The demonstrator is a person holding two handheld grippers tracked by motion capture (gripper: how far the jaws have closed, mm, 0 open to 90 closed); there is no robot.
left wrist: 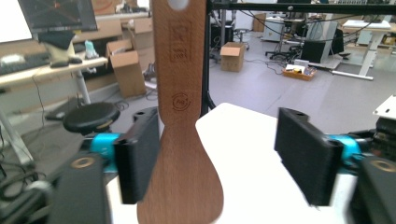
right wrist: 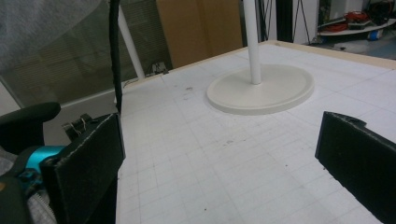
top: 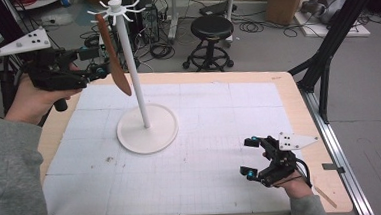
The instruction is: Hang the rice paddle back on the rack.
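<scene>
The wooden spatula (left wrist: 180, 140) bears two burned-in marks on its handle: a rectangular stamp above, a small round emblem below. Both are too blurred to read. No other legible text or numbers.

Brown wooden spatula (top: 112, 54) hangs upright, blade down, from white rack (top: 135, 76) hook.

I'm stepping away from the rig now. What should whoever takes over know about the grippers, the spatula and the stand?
Left gripper: open, raised beside the stand; the spatula is between the jaws, one jaw right beside it and the other clear.
Right gripper: open, holding nothing, low over the mat near the table's right edge.
Spatula: hangs by its handle hole from a hook at the top of the stand.
Done: spatula appears hung and released.
Left: draw the left gripper back without knocking the spatula.
</scene>
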